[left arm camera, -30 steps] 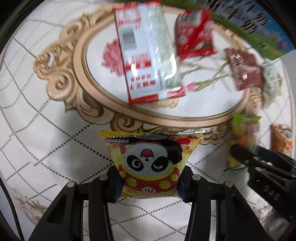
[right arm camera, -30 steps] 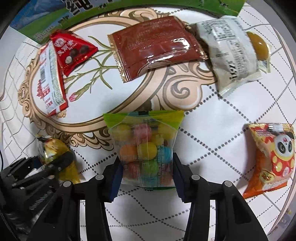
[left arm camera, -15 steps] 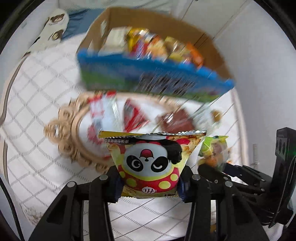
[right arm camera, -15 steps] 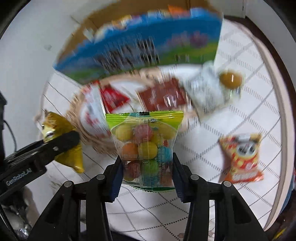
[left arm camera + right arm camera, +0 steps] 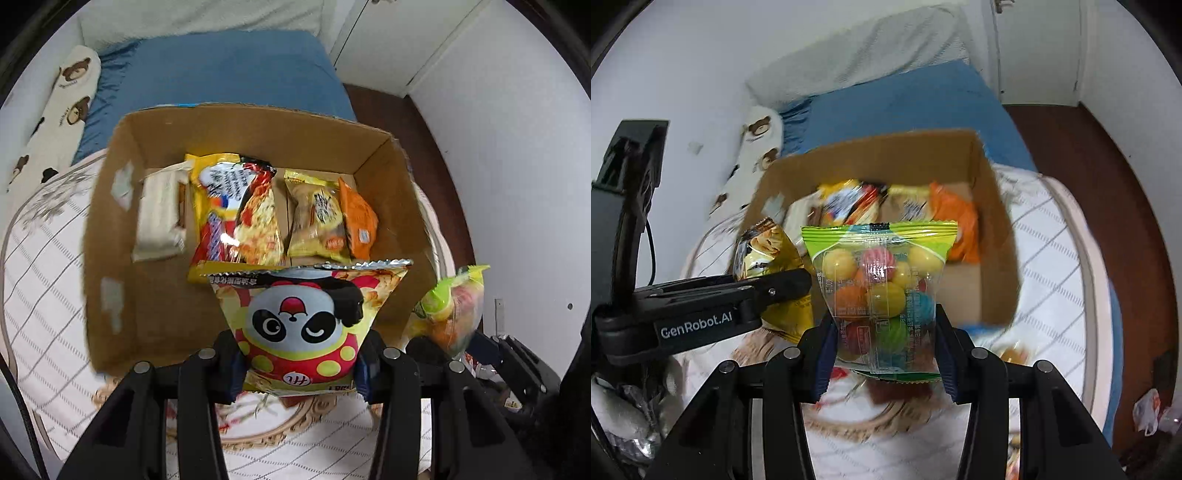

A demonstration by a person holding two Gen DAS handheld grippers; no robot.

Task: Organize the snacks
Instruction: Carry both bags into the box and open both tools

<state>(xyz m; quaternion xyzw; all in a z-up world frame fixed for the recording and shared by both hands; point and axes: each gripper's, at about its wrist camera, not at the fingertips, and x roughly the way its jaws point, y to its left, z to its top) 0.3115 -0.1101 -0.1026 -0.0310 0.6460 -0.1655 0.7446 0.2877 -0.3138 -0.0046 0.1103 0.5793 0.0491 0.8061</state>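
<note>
- Holding the panda snack bag (image 5: 301, 328) in our left gripper (image 5: 299, 363), jaws pinching its lower sides, we have it upright at the near edge of the cardboard box (image 5: 110, 229).
- Our right gripper (image 5: 884, 345) pinches the gumball bag (image 5: 881, 291) the same way, just right of the panda bag and before the box's near wall.
- Inside the box, packets stand along the far side: a white bar (image 5: 159, 218) at left, a noodle pack (image 5: 240, 214), an orange packet (image 5: 358, 218) at right.
- We judge the risk is collision: both grippers sit close, and releasing short of the near wall would drop a bag onto the tablecloth (image 5: 40, 266).
</note>
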